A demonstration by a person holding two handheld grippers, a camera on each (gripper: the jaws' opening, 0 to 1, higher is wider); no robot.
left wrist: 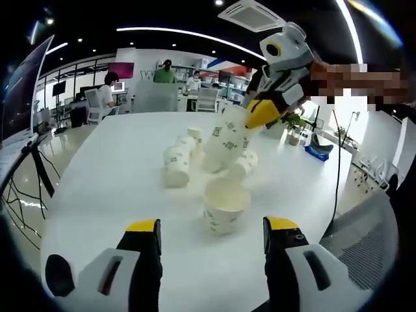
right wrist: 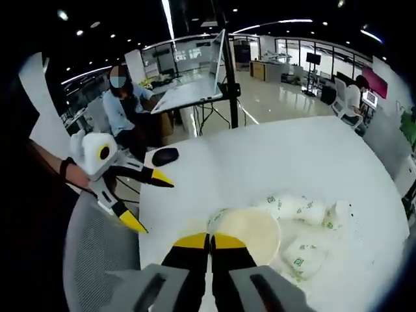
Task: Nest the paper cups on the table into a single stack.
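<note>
A white paper cup with green print (left wrist: 224, 208) stands upright on the white table (left wrist: 104, 195), just beyond my left gripper (left wrist: 212, 229), which is open and holds nothing. My right gripper (left wrist: 263, 114) comes in from the upper right, shut on the rim of another paper cup (left wrist: 225, 140) that hangs tilted above the table. In the right gripper view, my right gripper (right wrist: 209, 242) pinches that cup's rim (right wrist: 250, 233), its mouth facing the camera. Several more cups lie on their sides (left wrist: 177, 166) (right wrist: 294, 208). The left gripper (right wrist: 148, 201) shows open at the table's edge.
A grey mesh chair (left wrist: 364, 227) stands by the near table edge. A blue box (left wrist: 317, 151) and small items sit at the table's far right. A black mouse (right wrist: 164, 156) lies near a table corner. People sit at desks beyond the table.
</note>
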